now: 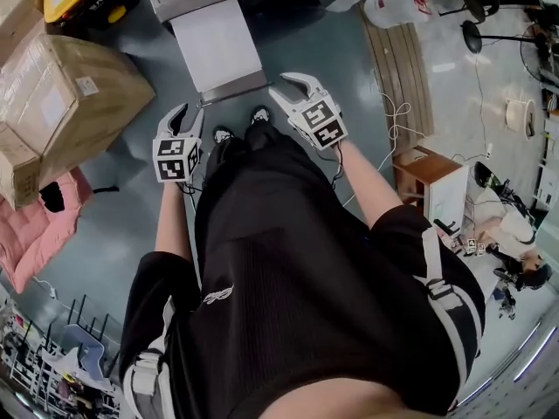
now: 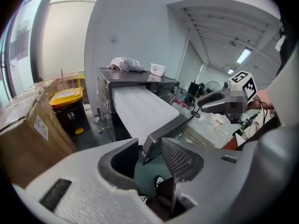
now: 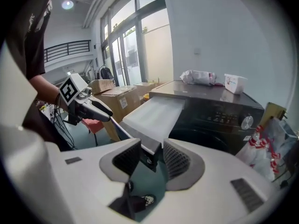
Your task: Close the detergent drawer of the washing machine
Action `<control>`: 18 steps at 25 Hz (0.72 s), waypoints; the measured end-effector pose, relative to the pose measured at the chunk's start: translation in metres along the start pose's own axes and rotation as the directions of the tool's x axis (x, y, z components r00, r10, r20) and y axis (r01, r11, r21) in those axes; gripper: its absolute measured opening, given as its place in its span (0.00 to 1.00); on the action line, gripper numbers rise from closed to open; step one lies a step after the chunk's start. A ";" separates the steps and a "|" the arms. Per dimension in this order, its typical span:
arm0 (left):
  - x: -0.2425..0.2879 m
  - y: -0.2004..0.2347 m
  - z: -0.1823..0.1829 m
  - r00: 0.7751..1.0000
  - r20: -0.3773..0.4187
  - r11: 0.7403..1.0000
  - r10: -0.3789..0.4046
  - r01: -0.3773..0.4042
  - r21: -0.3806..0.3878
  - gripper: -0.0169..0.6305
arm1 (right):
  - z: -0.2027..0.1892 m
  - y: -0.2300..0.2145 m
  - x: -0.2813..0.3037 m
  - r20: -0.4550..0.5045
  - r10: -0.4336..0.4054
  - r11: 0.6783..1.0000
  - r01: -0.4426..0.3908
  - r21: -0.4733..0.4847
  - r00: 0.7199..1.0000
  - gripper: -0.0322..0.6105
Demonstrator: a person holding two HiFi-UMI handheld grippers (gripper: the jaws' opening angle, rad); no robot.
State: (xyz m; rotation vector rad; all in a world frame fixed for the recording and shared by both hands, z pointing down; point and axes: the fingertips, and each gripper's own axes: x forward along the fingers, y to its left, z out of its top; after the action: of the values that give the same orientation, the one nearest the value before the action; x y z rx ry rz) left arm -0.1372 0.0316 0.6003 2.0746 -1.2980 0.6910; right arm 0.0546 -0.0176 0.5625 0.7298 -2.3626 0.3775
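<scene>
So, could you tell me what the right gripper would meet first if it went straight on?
Most likely the front end of the open drawer, which sits directly ahead of the right gripper; the gap is hard to judge.

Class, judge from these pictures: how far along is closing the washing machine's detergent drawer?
Done: nothing; the long white drawer juts out of the dark washing machine. In hand: left claw and right claw, both open, hover near its front edge. Left: pushing it shut.

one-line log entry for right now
drawer: pulled out | left gripper: open, gripping nothing | right gripper: open, gripping nothing | both near drawer front, contact unclear
</scene>
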 end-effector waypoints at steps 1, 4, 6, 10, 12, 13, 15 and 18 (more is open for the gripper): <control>-0.001 0.001 -0.001 1.000 0.007 1.000 0.017 -0.017 -0.013 0.28 | 0.000 0.001 0.001 0.011 0.015 1.000 -0.015 -0.001 1.000 0.30; -0.002 -0.003 -0.001 0.998 0.049 0.998 0.044 -0.041 -0.049 0.29 | -0.006 -0.002 0.005 0.037 0.049 0.999 -0.049 -0.005 0.998 0.30; -0.001 -0.006 -0.002 0.996 0.073 0.996 0.059 -0.054 -0.070 0.31 | -0.014 -0.003 0.010 0.040 0.070 0.998 -0.070 -0.007 0.997 0.30; 0.002 -0.006 -0.023 0.995 0.036 0.991 0.097 -0.093 -0.093 0.31 | -0.033 0.005 0.018 0.012 0.113 0.994 -0.113 -0.001 0.994 0.31; 0.008 -0.004 -0.031 0.993 0.023 0.989 0.113 -0.111 -0.096 0.31 | -0.040 0.005 0.025 0.004 0.118 0.993 -0.118 0.006 0.993 0.31; 0.012 -0.002 -0.034 0.993 0.022 0.988 0.120 -0.117 -0.097 0.31 | -0.043 0.004 0.030 0.002 0.114 0.993 -0.114 0.011 0.993 0.31; 0.020 -0.001 -0.039 0.992 0.024 0.987 0.126 -0.123 -0.099 0.31 | -0.049 0.003 0.039 -0.003 0.105 0.994 -0.105 0.018 0.994 0.32; 0.033 -0.001 -0.045 0.991 0.037 0.986 0.130 -0.125 -0.112 0.31 | -0.057 0.007 0.049 -0.018 0.100 0.995 -0.100 0.008 0.995 0.32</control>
State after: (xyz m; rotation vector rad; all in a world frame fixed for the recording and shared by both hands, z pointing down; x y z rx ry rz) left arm -0.1287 0.0445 0.6540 1.9425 -1.4703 0.6172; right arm 0.0471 -0.0073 0.6369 0.6097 -2.3877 0.4336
